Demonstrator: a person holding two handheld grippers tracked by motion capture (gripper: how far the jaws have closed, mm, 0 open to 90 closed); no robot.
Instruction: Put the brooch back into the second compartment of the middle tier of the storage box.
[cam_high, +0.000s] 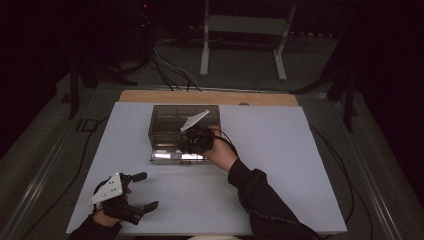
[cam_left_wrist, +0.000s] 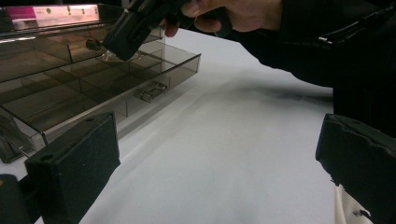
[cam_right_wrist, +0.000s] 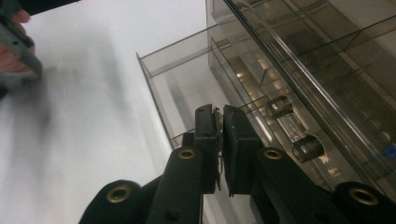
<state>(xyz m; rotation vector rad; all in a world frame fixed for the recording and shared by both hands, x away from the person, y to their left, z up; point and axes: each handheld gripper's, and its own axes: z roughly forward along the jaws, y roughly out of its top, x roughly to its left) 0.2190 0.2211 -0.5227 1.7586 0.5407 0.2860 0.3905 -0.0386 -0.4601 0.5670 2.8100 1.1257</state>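
**Right gripper at the smoked-plastic organiser box**

Reaching over the box, the right gripper (cam_high: 187, 145) sat above the front part of the compartment box (cam_high: 165, 131), which lay toward the far edge of the white desk (cam_high: 280, 165), a little left of centre. The box was of clear, smoke-tinted plastic, with its lid hinged up behind and a grid of dividers inside. In the right gripper view the jaws of that gripper (cam_right_wrist: 219, 140) stood nearly together, with only a thin slit between the pads; something small and thin appeared to be pinched in the slit, but what it was could not be told. The jaw tips were over a front compartment, near the box's front wall. Two small clear cylinders (cam_right_wrist: 280, 106) lay in a neighbouring compartment, just beside the tips. The left gripper view showed the same gripper (cam_left_wrist: 100, 46) tilted down into the box, with the person's hand (cam_left_wrist: 238, 14) around its body and a dark sleeve (cam_left_wrist: 327, 51) behind.

The left gripper (cam_high: 147, 190) rested near the near-left corner of the desk, well apart from the box. Its jaws stood wide, with nothing between them but bare desk.
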